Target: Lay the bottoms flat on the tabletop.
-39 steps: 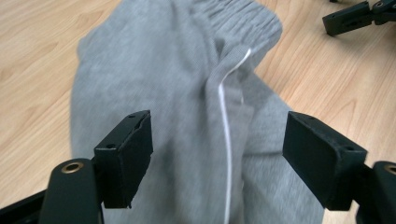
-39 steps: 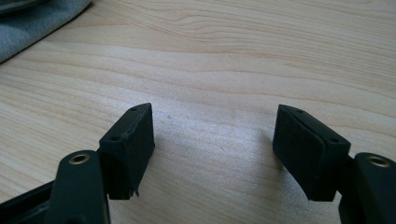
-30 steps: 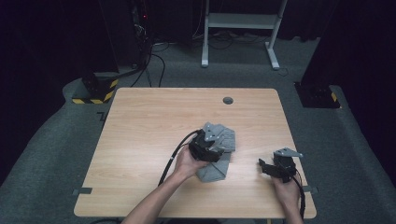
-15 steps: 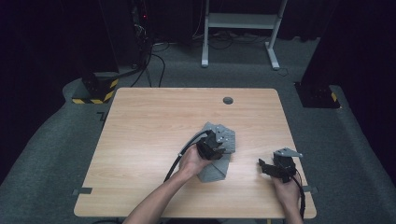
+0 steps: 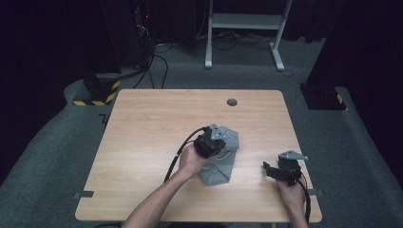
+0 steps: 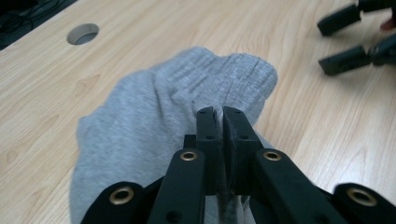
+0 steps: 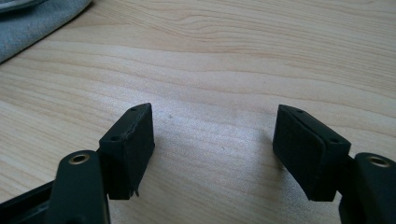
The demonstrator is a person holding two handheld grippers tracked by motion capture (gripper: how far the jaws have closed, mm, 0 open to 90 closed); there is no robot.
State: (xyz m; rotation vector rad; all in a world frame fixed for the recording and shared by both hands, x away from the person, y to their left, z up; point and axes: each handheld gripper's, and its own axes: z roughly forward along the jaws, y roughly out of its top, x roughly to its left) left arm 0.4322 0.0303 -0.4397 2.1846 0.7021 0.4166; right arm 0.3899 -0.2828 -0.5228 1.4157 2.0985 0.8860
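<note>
A grey ribbed knit cloth lies crumpled on the wooden table, right of centre. My left gripper sits over its far part. In the left gripper view the jaws have just been closing and now pinch a raised fold of the grey cloth between the pads. My right gripper rests near the table's front right, apart from the cloth. Its jaws stand wide with only bare wood between them. The right gripper also appears at the top right of the left gripper view.
A round cable hole sits near the table's far edge, also seen as the hole beyond the cloth. Dark carpet surrounds the table, with a white metal frame and black stands behind it.
The left gripper's jaws have closed onto a fold of the grey cloth, and the hand has shifted slightly right and up with it. The right gripper has stayed put.
</note>
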